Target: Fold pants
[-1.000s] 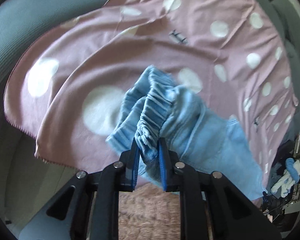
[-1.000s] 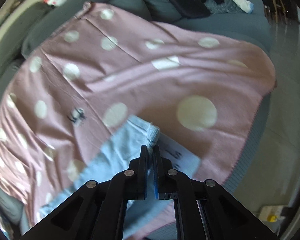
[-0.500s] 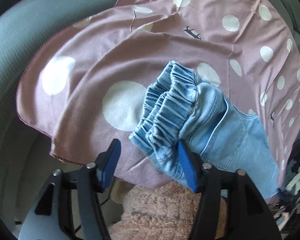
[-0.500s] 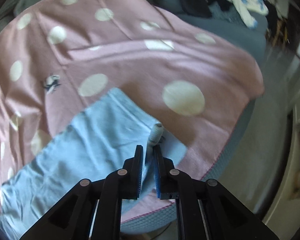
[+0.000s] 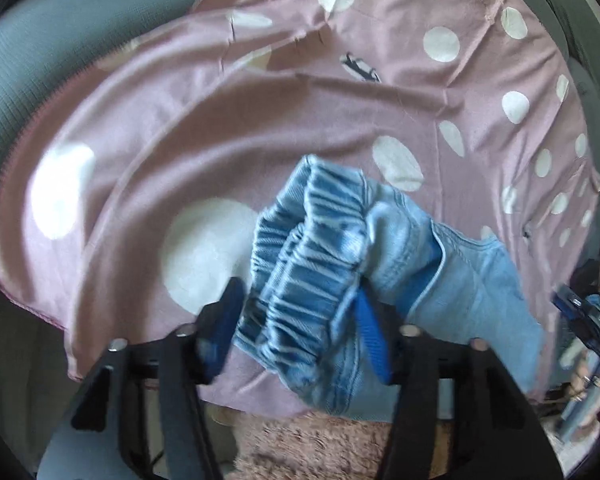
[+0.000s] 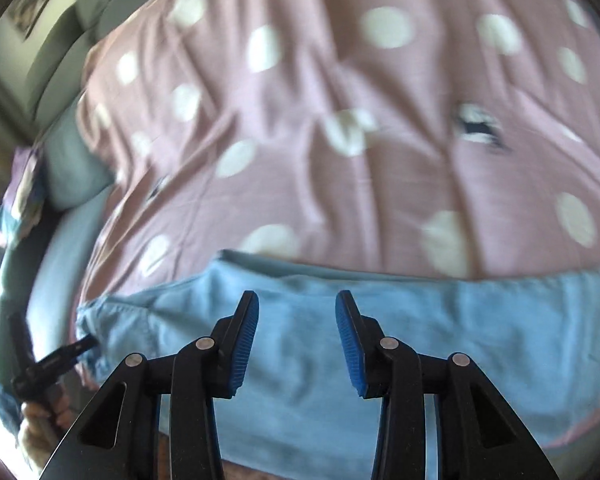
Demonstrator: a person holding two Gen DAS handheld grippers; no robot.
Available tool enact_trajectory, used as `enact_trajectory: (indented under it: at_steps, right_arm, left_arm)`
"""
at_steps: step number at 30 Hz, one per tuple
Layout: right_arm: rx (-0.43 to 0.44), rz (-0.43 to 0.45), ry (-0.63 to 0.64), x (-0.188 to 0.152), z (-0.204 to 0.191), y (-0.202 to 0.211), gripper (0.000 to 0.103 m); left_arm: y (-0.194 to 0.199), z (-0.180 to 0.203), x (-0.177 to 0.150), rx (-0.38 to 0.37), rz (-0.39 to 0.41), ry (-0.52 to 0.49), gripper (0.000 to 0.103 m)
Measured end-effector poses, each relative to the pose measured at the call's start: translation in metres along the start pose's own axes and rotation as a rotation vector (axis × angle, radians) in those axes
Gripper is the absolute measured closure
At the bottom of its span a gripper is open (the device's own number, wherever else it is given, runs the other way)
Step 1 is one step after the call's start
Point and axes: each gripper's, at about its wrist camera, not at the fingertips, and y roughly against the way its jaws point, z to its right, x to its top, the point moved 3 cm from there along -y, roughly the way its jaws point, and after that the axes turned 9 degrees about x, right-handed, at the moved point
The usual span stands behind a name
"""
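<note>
Light blue denim pants (image 5: 432, 280) lie on a pink sheet with white dots (image 5: 228, 128). Their gathered elastic waistband (image 5: 312, 256) bunches between the wide-open fingers of my left gripper (image 5: 300, 320), which does not clamp it. In the right wrist view the pants (image 6: 440, 328) stretch flat across the sheet (image 6: 340, 120). My right gripper (image 6: 296, 336) is open and empty just above the cloth. The other gripper (image 6: 48, 364) shows at the far left, near the waist end.
The sheet covers a grey-green sofa (image 5: 40, 40). A fuzzy pink-brown fabric (image 5: 320, 444) lies at the near edge under the left gripper. Folded clothes (image 6: 20, 200) sit at the far left of the right wrist view.
Both grippers have opened and let go of the pants: the left released the waistband, the right released the leg end. The right view has swung over the flat-lying pants.
</note>
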Motion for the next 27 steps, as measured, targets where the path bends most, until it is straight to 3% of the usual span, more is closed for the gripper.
enact_trajectory:
  at_steps: [7, 12, 18, 23, 25, 27]
  right_arm:
    - [0.045, -0.182, 0.089, 0.016, -0.049, -0.09, 0.063]
    - [-0.006, -0.242, 0.12, 0.02, -0.05, -0.129, 0.063]
    - [-0.001, -0.267, 0.108, 0.03, -0.042, -0.139, 0.063]
    - [-0.023, -0.307, 0.17, 0.03, -0.049, -0.14, 0.063]
    - [0.018, -0.33, 0.157, 0.028, -0.054, -0.146, 0.063]
    - [0.026, -0.325, 0.177, 0.027, -0.059, -0.15, 0.073]
  left_arm:
    - [0.001, -0.003, -0.012, -0.003, 0.014, -0.026, 0.051]
    - [-0.001, -0.005, -0.011, -0.022, -0.002, -0.013, 0.051]
    - [0.001, -0.004, -0.012, -0.015, 0.01, -0.016, 0.051]
    - [0.002, -0.001, -0.013, 0.003, 0.008, -0.033, 0.051]
    - [0.002, -0.001, -0.013, 0.001, 0.009, -0.03, 0.051]
    - [0.002, -0.002, -0.013, -0.007, 0.014, -0.018, 0.052]
